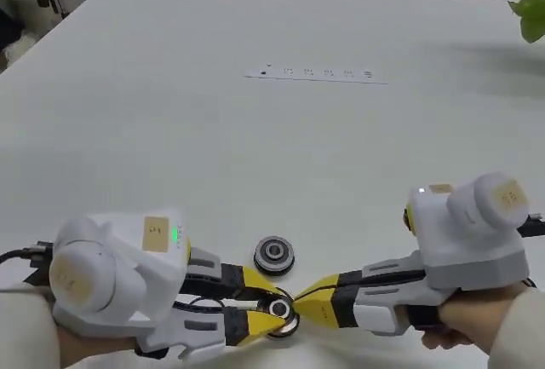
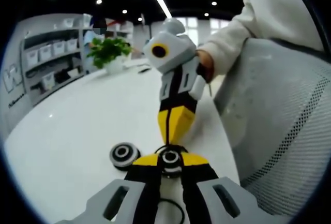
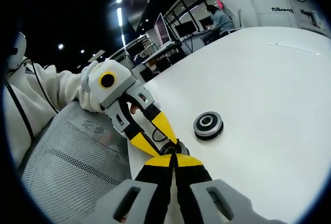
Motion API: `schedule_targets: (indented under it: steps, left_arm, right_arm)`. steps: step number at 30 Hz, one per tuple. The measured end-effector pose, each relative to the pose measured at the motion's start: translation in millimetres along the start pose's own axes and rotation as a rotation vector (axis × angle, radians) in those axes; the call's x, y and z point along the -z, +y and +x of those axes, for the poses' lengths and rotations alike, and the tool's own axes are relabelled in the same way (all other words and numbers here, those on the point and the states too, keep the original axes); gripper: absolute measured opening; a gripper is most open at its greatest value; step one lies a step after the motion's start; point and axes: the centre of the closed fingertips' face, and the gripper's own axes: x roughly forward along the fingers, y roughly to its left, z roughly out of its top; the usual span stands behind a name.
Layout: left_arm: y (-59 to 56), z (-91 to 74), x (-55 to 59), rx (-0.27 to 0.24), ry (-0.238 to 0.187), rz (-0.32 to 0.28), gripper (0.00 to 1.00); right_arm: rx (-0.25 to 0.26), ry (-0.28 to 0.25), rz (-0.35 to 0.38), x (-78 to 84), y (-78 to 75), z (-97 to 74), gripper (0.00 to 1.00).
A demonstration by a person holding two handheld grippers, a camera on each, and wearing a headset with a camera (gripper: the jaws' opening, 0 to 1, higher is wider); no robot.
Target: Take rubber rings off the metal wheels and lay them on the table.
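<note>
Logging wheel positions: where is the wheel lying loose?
The loose metal wheel lies flat on the white table, low-centre in the head view, just beyond the second wheel clamped in the left hand-held gripper.

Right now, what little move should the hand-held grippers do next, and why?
Probably pull the right hand-held gripper gently away, peeling the rubber ring off. The left hand-held gripper clamps the metal wheel at the table's near edge, and the right one's shut tips seem pinched on its ring.
</note>
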Motion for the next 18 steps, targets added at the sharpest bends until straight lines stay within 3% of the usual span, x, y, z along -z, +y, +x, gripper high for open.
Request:
schedule_targets:
  steps: [5,12,18]
  left_arm:
    - [0.7,-7.1,-3.6,-0.002,-0.013,-0.011,0.2]
    - [10.1,-20.6,-16.6,-0.035,-0.04,-0.004,0.35]
    - [8.1,-31.7,-25.9,-0.034,-0.064,-0.005,0.45]
  right_arm:
    - [0.003,0.003,0.005,0.3,-0.3,-1.1,0.0]
    - [0.004,0.005,0.0,-0.9,1.0,-2.3,0.0]
    - [0.002,0.004,0.001,-2.7,2.6,-3.9,0.0]
